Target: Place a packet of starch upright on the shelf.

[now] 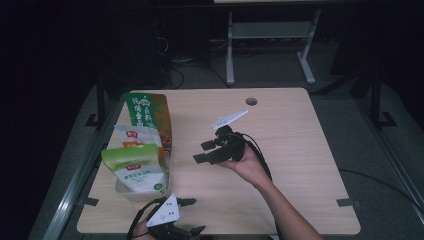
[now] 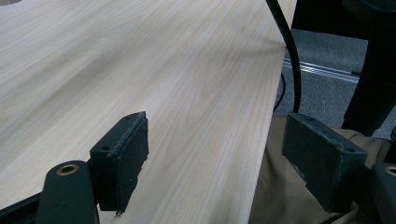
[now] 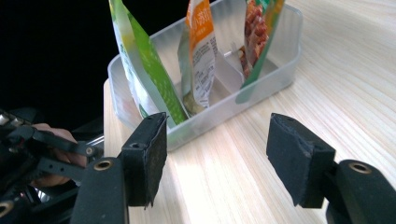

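A clear plastic bin (image 1: 131, 193) (image 3: 266, 83) stands at the table's left side. Three pouches stand upright in it: a light green one (image 1: 134, 162) (image 3: 150, 70) nearest me, a white and orange one (image 1: 136, 135) (image 3: 201, 51) in the middle, and a green and orange one (image 1: 148, 112) (image 3: 256, 35) at the back. My right gripper (image 1: 202, 151) (image 3: 217, 156) hovers over the table's middle. It points left at the bin and is open, with nothing between its pads. My left gripper (image 1: 194, 216) (image 2: 215, 158) rests at the front edge, open and empty.
The wooden table (image 1: 290, 150) has a round cable hole (image 1: 251, 101) at the back. A black cable (image 2: 290, 56) hangs off the front edge beside a khaki trouser leg (image 2: 275, 196). Dark floor and a metal frame (image 1: 270, 35) lie beyond.
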A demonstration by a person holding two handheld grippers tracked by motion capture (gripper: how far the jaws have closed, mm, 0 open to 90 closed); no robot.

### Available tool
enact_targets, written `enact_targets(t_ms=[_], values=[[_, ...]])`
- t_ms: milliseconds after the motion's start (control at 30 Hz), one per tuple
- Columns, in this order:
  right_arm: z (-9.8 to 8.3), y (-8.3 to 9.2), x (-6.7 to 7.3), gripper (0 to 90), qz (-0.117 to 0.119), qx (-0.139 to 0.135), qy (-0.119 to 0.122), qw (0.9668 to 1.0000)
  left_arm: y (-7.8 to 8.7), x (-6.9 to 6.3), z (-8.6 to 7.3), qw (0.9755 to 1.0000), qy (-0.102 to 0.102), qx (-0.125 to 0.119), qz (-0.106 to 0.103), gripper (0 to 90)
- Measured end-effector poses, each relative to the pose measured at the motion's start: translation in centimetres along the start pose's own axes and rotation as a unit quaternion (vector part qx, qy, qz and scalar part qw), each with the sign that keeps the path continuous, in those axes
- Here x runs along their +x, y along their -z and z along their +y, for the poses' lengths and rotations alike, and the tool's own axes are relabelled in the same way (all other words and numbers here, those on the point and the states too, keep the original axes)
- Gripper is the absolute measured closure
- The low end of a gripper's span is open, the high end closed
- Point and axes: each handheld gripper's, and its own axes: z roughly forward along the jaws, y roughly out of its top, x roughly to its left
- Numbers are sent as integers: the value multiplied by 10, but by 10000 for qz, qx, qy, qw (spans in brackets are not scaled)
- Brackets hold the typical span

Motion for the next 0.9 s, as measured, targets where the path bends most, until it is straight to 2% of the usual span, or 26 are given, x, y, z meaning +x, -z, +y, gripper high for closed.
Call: enact_targets(t_ms=[500, 900], values=[[-20, 19, -11, 361, -178, -16, -190, 9997, 1, 0, 0, 10000, 41, -44, 10, 226], [-44, 42, -19, 354, -391, -55, -347, 9986, 1, 1, 0, 10000, 25, -30, 27, 226]])
